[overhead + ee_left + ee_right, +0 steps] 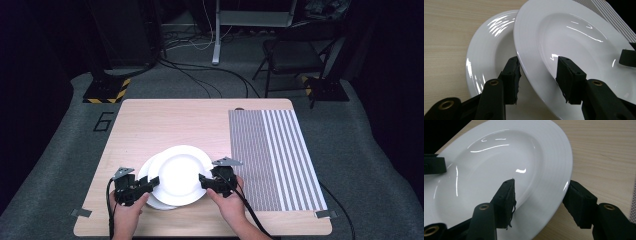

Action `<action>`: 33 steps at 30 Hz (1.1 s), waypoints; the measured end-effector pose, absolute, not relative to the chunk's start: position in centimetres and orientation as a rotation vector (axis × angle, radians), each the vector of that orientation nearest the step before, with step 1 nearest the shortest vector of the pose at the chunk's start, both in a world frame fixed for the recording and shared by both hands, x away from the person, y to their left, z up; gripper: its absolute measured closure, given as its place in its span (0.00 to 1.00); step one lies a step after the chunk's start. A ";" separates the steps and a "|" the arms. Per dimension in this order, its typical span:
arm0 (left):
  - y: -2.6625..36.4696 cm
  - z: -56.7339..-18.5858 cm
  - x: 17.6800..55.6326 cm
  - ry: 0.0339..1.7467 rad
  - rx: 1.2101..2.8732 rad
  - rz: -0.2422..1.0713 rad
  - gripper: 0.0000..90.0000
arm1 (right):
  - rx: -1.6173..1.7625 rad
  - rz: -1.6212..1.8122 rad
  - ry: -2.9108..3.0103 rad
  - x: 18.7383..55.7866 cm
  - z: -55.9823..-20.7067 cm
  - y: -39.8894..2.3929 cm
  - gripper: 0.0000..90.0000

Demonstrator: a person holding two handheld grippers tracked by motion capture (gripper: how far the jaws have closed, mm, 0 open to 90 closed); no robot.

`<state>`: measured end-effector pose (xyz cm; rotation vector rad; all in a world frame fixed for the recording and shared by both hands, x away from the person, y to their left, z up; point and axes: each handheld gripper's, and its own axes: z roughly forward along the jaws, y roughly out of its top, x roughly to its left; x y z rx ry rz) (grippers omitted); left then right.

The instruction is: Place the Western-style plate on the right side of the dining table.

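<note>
Plates sit near the front of a wooden table (165,120) in the high view: an upper plate (181,175) lies shifted to the right over a lower plate (146,172), covering most of it. The left gripper (150,184) reaches the upper plate's left rim and the right gripper (206,181) its right rim, each held in one of the person's hands. A striped mat (275,155) lies on the right part of the table, just beside the plates.

Seen from the left gripper view, the left gripper (537,75) has its jaws partly open and astride the rim of the upper plate (574,37), one jaw under the rim and over the lower plate (489,50), the other over the bowl; whether the pads press the rim, I cannot tell.

Seen from the right gripper view, the right gripper (541,200) straddles the rim of the upper plate (499,162) with jaws partly open, one over the bowl, the other outside the edge above the table (604,152). A gap shows between the outer pad and the rim.
</note>
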<state>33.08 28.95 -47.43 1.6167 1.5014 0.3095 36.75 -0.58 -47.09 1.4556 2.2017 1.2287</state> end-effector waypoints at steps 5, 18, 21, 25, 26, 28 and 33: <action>28.7 -47.2 32.8 1.492 1.643 0.361 0.60 | 1.465 1.211 2.199 36.7 -47.2 -0.3 0.48; 28.8 -46.9 32.4 1.505 1.640 0.392 0.60 | 1.485 1.233 2.211 36.8 -47.1 -0.1 0.49; 29.0 -46.8 32.3 1.513 1.635 0.388 0.59 | 1.499 1.248 2.211 36.8 -47.1 0.0 0.49; 29.0 -46.8 32.3 1.515 1.632 0.393 0.59 | 1.499 1.258 2.210 36.8 -47.0 0.0 0.49; 29.0 -46.8 32.3 1.515 1.630 0.394 0.59 | 1.496 1.258 2.210 36.8 -47.0 0.0 0.49; 29.0 -46.8 32.3 1.514 1.631 0.392 0.59 | 1.498 1.260 2.208 36.8 -47.0 0.1 0.49; 28.9 -47.0 32.4 1.512 1.640 0.388 0.59 | 1.491 1.241 2.214 36.9 -47.2 0.0 0.49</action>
